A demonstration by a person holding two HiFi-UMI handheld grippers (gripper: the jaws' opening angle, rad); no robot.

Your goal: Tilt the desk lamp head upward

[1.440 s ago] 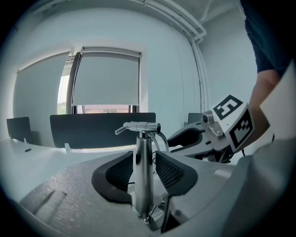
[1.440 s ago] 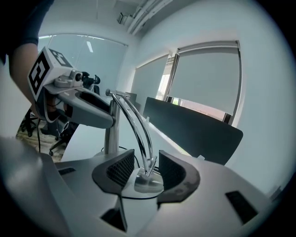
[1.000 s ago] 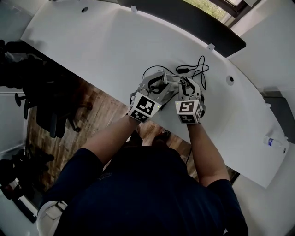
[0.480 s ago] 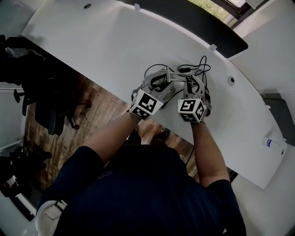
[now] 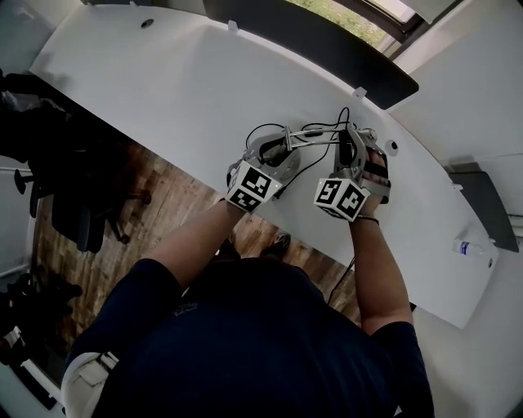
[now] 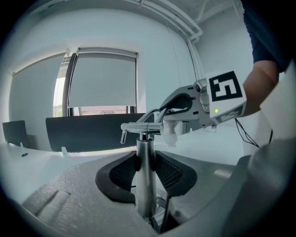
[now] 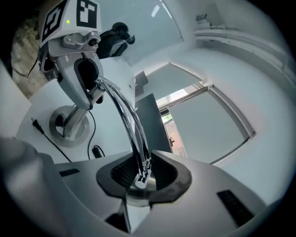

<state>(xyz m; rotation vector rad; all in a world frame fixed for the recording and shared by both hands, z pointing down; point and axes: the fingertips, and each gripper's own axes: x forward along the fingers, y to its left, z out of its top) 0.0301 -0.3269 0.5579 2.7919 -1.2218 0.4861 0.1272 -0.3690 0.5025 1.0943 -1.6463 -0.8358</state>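
White curved surface (image 5: 188, 90), dark screen panel (image 5: 310, 41) along its far edge, round cable hole (image 5: 146, 24) near its far left corner, small bottle (image 5: 466, 247) near its right end, black office chairs (image 5: 78, 216) on wood floor (image 5: 176, 208) off its near left edge, window with lowered blind (image 6: 102, 78) behind.

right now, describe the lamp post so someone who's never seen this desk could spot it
On the long white desk, toward its front edge, sits a round base. The post is the upright chrome tube rising from it, clamped in the left gripper. Unlike the thin curved rods branching from its top, it is thick, straight and vertical.
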